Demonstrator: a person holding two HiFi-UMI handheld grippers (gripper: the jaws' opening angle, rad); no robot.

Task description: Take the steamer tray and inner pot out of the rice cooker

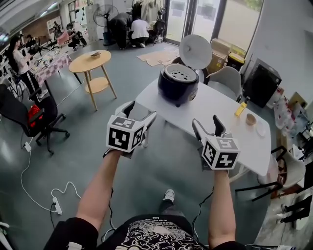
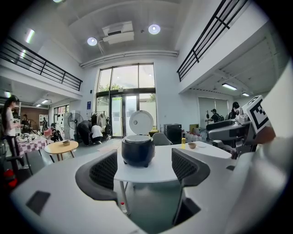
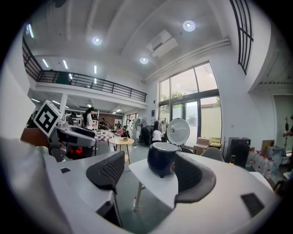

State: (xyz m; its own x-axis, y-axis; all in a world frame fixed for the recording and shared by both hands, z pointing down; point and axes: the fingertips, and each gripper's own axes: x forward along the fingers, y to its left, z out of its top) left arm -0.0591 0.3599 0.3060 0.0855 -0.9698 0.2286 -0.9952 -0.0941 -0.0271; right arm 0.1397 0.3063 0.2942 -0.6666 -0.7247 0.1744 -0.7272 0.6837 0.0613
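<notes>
Short of the table (image 1: 211,104) edge, left gripper (image 1: 141,110) and right gripper (image 1: 206,121) wide open, empty.

Right hand-held gripper (image 3: 149,172), jaws wide apart and empty, before open-lidded rice cooker (image 3: 162,160) on white table (image 3: 153,183)

the rice cooker (image 1: 178,84) stands on the far left end of the table (image 1: 217,106). to its right on the same table lie a bottle (image 1: 240,108) and a bowl (image 1: 251,118). a chair (image 1: 226,80) sits behind the table. a round table (image 1: 90,62) stands far left, a fan (image 1: 103,14) beyond it.
</notes>
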